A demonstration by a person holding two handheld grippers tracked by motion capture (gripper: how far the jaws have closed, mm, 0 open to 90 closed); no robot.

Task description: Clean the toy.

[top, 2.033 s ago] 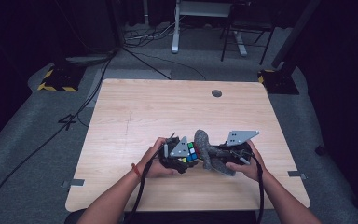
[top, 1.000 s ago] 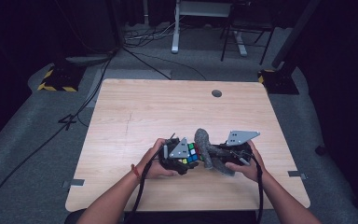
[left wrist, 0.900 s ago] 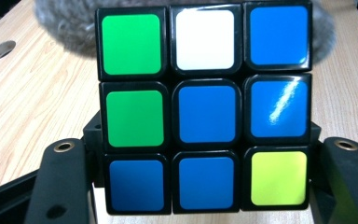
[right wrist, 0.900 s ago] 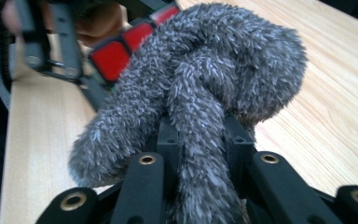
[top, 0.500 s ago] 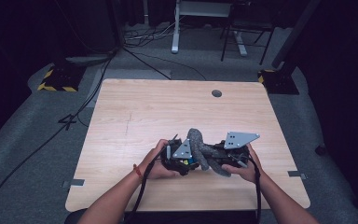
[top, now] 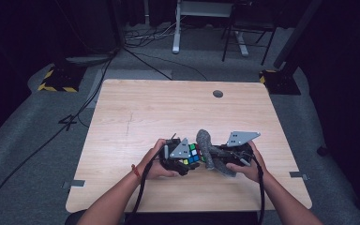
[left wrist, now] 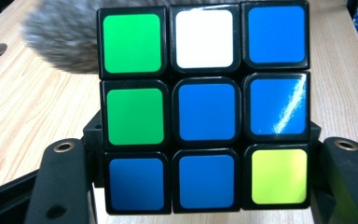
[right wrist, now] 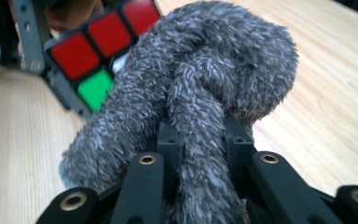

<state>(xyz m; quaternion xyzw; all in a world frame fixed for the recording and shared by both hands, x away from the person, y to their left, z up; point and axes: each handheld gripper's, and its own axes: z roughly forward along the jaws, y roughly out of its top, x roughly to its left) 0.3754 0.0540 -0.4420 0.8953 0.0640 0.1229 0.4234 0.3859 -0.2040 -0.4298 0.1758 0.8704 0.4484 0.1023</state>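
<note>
A Rubik's cube (top: 191, 155) is clamped in my left gripper (top: 183, 159) just above the table, near the front edge. In the left gripper view the cube (left wrist: 205, 107) shows a mostly blue face, with the left gripper (left wrist: 205, 186) shut on its bottom row. My right gripper (top: 221, 157) is shut on a grey fuzzy cloth (top: 205, 144), which presses against the cube's right side. In the right gripper view the fuzzy cloth (right wrist: 205, 93) bunches between the jaws of the right gripper (right wrist: 200, 182). Behind it the cube (right wrist: 93, 46) shows red and green squares.
The wooden table (top: 168, 108) has a round cable hole (top: 218, 93) near its far edge. Cables (top: 136, 51) and a desk leg (top: 176, 28) are on the floor beyond the table. A yellow-black striped block (top: 56, 79) sits at the far left.
The right gripper and the fuzzy cloth have shifted slightly left against the cube, and the cloth's tip has curled. The left hand has stayed put.
</note>
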